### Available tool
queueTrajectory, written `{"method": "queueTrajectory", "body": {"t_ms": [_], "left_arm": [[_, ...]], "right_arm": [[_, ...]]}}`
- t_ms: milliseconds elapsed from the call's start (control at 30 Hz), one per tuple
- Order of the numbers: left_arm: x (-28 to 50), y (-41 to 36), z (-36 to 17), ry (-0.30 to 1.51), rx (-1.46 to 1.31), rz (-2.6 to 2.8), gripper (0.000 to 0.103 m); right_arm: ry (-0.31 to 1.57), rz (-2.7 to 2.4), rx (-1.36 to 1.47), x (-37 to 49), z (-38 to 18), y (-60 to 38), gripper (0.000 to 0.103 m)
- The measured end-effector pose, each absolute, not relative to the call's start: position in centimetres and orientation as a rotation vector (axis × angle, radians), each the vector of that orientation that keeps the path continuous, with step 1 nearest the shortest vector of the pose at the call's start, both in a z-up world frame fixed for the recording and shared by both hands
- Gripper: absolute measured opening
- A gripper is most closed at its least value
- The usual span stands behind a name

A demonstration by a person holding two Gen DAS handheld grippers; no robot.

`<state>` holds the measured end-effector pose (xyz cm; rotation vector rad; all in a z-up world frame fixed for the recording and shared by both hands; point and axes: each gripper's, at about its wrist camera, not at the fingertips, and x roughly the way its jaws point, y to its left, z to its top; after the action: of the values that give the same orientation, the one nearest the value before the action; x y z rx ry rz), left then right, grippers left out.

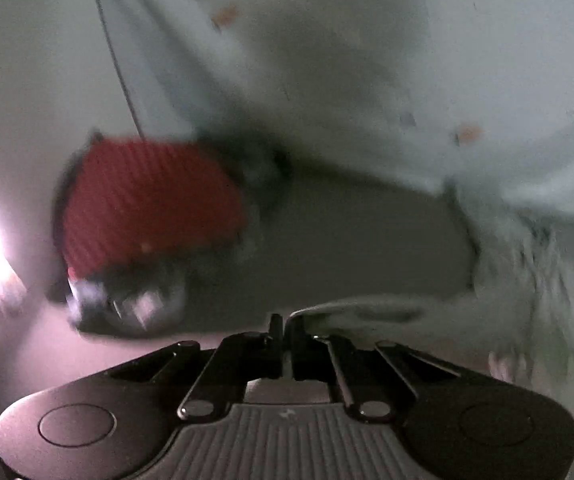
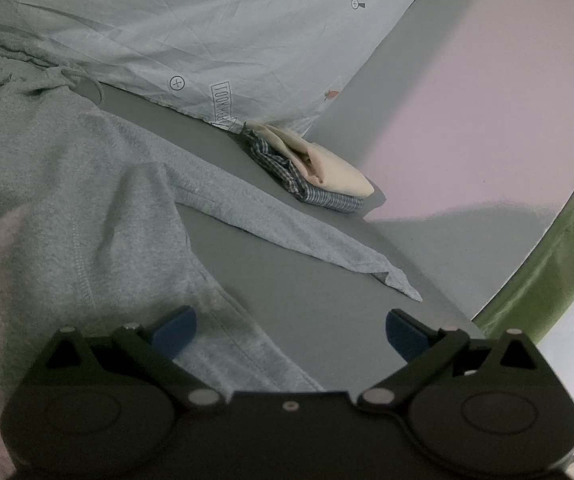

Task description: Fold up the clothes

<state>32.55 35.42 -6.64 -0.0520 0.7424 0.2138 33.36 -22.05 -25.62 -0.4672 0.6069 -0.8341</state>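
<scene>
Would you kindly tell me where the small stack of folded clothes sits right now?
In the right wrist view the folded stack lies right of centre on the grey surface, against the corner of the pale printed sheet, just beyond the grey hoodie's sleeve.

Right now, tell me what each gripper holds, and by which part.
The left gripper pinches a pale cloth by its edge. The right gripper holds nothing.

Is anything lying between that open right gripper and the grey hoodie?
Nothing visible does. The right gripper hangs open right at the hoodie, its hem under one finger. The folded pile lies off to the side.
</scene>
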Motion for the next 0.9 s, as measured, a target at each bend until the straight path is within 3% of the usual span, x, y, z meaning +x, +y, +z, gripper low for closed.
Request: {"method": "queueTrajectory", "body": {"t_ms": [33,100,233,367,400,533,700,733,800,833,867,900], "left_arm": [[34.1,36.4,-7.5,0.763,-0.054,0.292,0.009],[36.6,38.9,-10.8,0.895,-0.119,0.424,0.023],[37.1,40.6,-15.4,1.042,-0.105,0.492,0.024],[34.3,36.4,-16.4,0.995,0.05,0.331,0.074],[34.3,35.7,-16.6,0.978,0.114,0.304,0.08],[33.7,32.5,-19.3,0.997,0.339,0.235,0.084],[33.5,31.8,-22.9,0.999,0.391,0.254,0.095],[33.5,32.0,-23.2,0.975,0.396,0.278,0.093],[33.3,33.2,-22.7,0.984,0.291,0.27,0.038],[33.3,34.3,-22.3,0.994,0.198,0.291,0.023],[33.4,35.5,-21.9,1.002,0.094,0.324,0.01],[33.2,36.7,-21.1,0.991,0.021,0.363,0.009]], "right_arm": [[0.607,-0.833,-0.468,33.4,-25.6,-22.2,0.102],[0.606,-0.833,-0.468,33.4,-25.6,-22.1,0.102],[0.607,-0.834,-0.465,33.5,-25.6,-22.1,0.102],[0.605,-0.834,-0.472,33.6,-25.5,-22.3,0.103],[0.604,-0.835,-0.473,33.5,-25.5,-22.3,0.103],[0.604,-0.835,-0.471,33.5,-25.5,-22.2,0.103],[0.605,-0.837,-0.472,33.4,-25.5,-22.1,0.103],[0.605,-0.837,-0.472,33.4,-25.6,-22.1,0.103],[0.605,-0.837,-0.473,33.4,-25.6,-22.0,0.103],[0.605,-0.838,-0.473,33.3,-25.6,-21.9,0.103],[0.604,-0.838,-0.473,33.3,-25.7,-21.9,0.103],[0.604,-0.838,-0.473,33.2,-25.8,-21.9,0.103]]}}
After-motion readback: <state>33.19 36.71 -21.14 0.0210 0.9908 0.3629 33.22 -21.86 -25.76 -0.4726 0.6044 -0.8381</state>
